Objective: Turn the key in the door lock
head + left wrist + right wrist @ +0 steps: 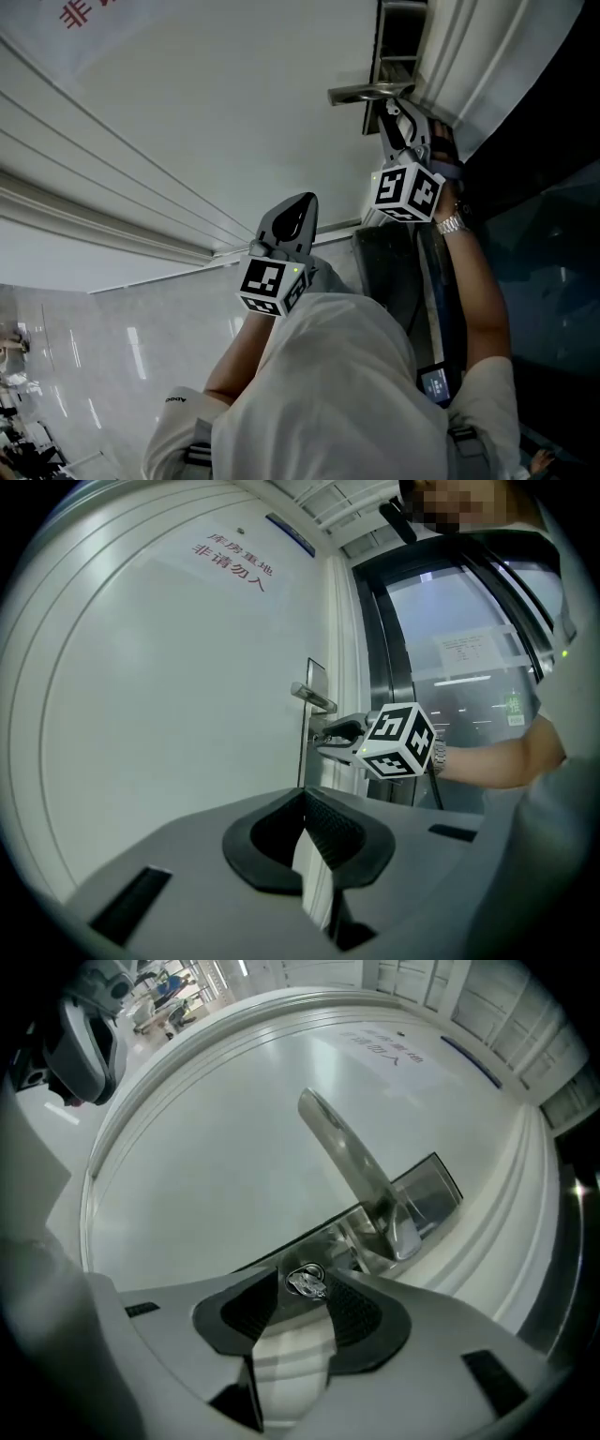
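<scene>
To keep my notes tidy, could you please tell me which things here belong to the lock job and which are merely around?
Job: key gripped in the right claw; lock plate; lever handle; white door.
Just about: left claw, shut and empty; red-lettered door sign; paper notice on glass; wristwatch.

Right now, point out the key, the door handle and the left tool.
key [307, 1282]: right gripper view, its head, held between the jaws.
door handle [352, 1162]: right gripper view, middle of the lever.
left tool [302, 204]: head view, near its tip.
</scene>
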Available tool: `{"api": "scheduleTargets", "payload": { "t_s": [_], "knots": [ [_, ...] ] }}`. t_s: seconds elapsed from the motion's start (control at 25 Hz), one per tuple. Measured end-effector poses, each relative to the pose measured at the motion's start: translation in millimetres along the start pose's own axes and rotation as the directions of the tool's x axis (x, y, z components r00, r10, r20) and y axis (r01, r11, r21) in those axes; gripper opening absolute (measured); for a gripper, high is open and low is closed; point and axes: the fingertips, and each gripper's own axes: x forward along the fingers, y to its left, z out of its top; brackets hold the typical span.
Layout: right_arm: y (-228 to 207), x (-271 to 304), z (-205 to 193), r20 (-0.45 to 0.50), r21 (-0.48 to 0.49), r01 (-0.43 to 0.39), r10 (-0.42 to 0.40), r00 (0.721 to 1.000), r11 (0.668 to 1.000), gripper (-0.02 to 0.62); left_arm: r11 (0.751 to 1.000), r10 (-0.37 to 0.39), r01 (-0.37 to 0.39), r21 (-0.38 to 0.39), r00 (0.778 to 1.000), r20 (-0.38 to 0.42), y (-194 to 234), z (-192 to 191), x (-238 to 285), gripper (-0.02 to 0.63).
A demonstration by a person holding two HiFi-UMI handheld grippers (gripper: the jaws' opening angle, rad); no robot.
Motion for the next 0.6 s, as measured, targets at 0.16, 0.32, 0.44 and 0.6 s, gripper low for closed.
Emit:
{"api": "scheduleTargets", "payload": {
  "t_s": [0.16,0.32,0.44,0.6],
  "knots": [
    [2,3,0,-0.016,-0.077,-0.001,-0.001,1.000,0.997,0.161,1.000,0.000,-0.001,-0.006,1.000,-0.011,2,-4,-5,0.009],
    [-1,7,-2,-0.031,-0.154,0.023,-0.028,0.999,0.988,0.119,1.000,0.005,-0.006,-0.012,1.000,-0.015,5,-7,-9,0.009],
    [-3,8,-2,-0.029,-0.173,0.034,-0.040,0.999,0.984,0.112,0.999,0.025,-0.025,-0.020,1.000,-0.015,11,-9,-13,0.009],
    [-2,8,-3,-0.035,-0.211,0.053,-0.061,0.998,0.976,0.106,0.999,0.043,-0.044,-0.031,0.999,-0.024,18,-15,-18,0.009]
  ]
}}
